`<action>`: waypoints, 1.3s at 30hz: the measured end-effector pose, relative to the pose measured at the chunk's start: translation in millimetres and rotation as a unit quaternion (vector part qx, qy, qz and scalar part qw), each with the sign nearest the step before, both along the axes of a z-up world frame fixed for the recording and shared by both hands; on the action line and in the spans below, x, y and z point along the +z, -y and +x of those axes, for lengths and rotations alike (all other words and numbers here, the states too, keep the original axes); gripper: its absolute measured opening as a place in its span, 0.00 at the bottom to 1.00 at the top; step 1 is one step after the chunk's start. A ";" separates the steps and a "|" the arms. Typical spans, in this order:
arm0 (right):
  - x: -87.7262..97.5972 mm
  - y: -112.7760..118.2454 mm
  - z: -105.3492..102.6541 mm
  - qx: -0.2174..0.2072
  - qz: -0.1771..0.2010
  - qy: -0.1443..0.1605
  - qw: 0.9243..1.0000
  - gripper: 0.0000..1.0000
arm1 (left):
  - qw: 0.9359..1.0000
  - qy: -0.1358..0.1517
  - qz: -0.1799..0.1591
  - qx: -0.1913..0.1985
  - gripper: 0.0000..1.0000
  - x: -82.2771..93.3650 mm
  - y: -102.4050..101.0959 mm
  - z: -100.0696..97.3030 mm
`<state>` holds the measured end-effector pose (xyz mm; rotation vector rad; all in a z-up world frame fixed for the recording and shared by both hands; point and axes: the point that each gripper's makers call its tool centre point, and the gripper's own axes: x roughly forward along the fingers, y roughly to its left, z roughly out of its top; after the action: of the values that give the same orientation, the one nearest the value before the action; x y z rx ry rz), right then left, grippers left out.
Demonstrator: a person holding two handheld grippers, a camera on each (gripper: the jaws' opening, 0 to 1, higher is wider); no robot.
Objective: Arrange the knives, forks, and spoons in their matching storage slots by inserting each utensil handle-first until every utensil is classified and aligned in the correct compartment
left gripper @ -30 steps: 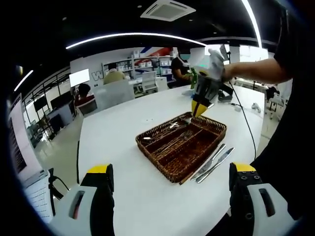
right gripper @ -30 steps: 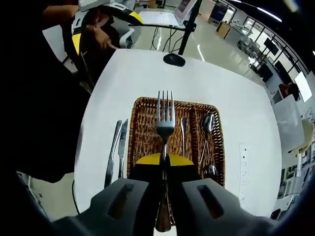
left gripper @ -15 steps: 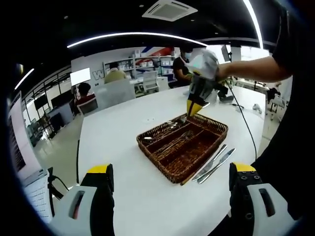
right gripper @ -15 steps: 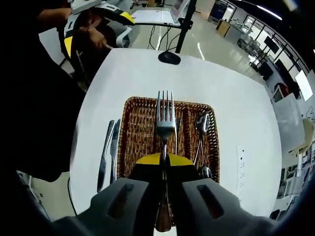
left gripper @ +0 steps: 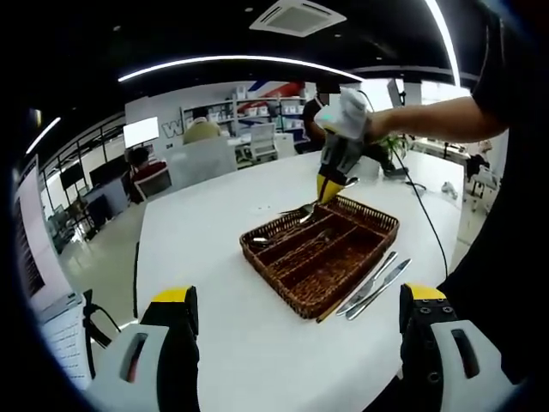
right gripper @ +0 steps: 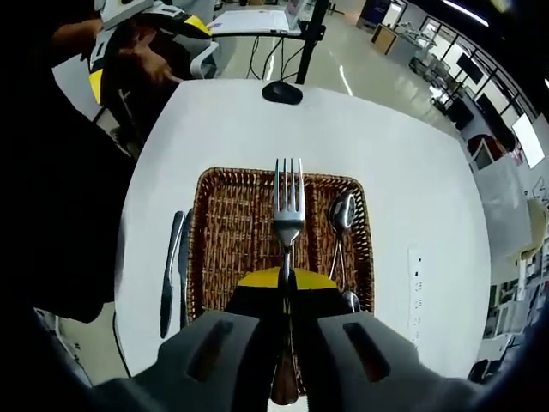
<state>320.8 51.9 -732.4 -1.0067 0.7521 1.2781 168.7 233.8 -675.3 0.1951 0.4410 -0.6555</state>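
My right gripper [right gripper: 284,279] has its fingers [right gripper: 257,281] clamped together on the handle of a fork [right gripper: 287,209], whose tines point away from me over the wicker tray [right gripper: 214,240]. From above, the fork hangs over the tray's middle compartments; two spoons [right gripper: 340,219] lie in the slot to its right, and two knives [right gripper: 174,270] rest on the white counter [right gripper: 257,129] just outside the tray's left wall, side by side. In the left gripper view the right gripper [left gripper: 329,187] shows across the counter, a gloved hand [left gripper: 350,116] gripping it, the fork [left gripper: 302,209] poking out above the far end of the tray [left gripper: 319,257], with the knives [left gripper: 374,285] lying beside the tray's near right edge. My left gripper [left gripper: 298,330] is held low at the near edge of the counter [left gripper: 223,223], its fingers [left gripper: 171,319] wide apart and holding nothing.
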 end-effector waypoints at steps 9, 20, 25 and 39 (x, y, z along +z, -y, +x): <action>-3.3 -4.3 0.0 -0.007 -0.006 -0.005 1.000 0.00 | 1.000 -0.001 0.000 0.006 0.99 -1.7 -7.8 -0.7; -13.4 -8.9 -0.8 -0.013 -0.008 -0.013 1.000 0.00 | 1.000 -0.001 -0.002 0.012 0.99 -0.9 -13.6 1.1; -19.8 -10.0 0.7 -0.018 -0.007 -0.017 1.000 0.00 | 1.000 -0.003 -0.002 0.011 0.99 -3.5 -13.6 0.7; -38.6 -12.2 0.6 -0.018 -0.011 -0.028 0.999 0.00 | 1.000 -0.009 -0.001 0.014 0.99 -5.8 -17.5 0.2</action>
<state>321.4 64.1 -771.0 -0.9738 0.8245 1.2740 168.8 251.3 -681.1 0.1802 0.4594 -0.6306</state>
